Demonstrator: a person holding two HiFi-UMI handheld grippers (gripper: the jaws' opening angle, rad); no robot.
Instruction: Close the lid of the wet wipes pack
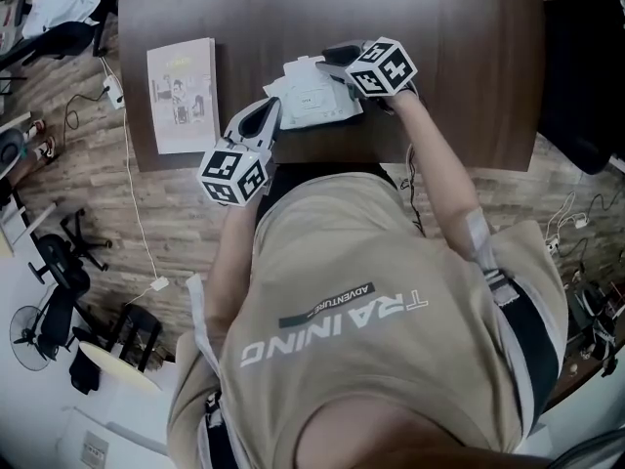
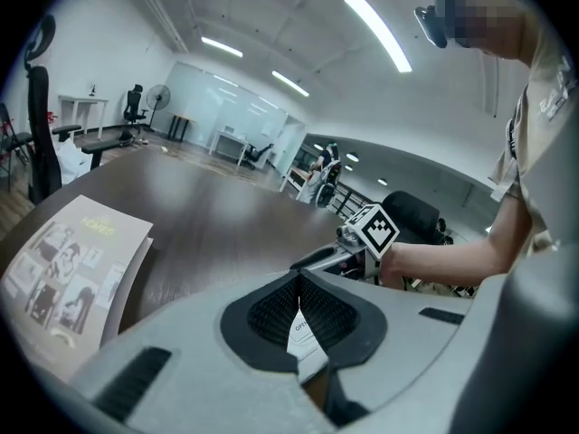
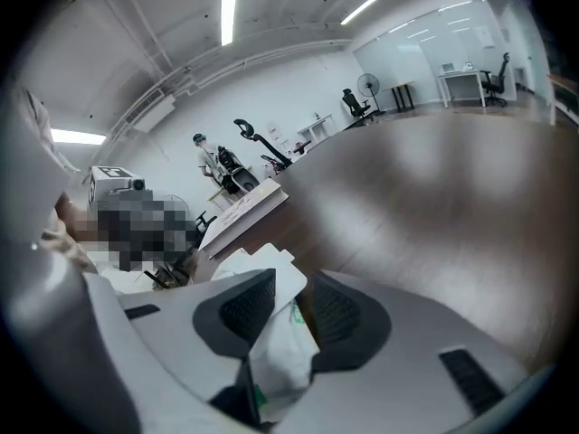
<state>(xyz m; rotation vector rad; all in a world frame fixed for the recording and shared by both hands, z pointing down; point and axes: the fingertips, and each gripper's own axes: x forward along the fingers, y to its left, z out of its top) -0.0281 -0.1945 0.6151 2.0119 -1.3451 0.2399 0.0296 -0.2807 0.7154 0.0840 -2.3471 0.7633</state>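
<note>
Both forearms reach fwd over the dark brown wooden table (image 1: 439, 27). L gripper (image 1: 271, 113) (image 2: 298, 283) comes in from 7 o'clock, jaws clenched on a thin white bit of the soft white wet wipes pack (image 1: 311, 96) (image 2: 303, 333) (image 3: 280, 351); R gripper (image 1: 334, 64) (image 3: 294, 283) comes from 3 o'clock, jaws released & apart w/ crumpled pack film between them. Pack lies near the table's near edge, at 3 o'clock of the pale printed booklet (image 1: 183, 96) (image 2: 72, 278); its lid can't be made out, R gripper covers its right end; count: 2 grippers, 1 pack, 1 booklet.
</note>
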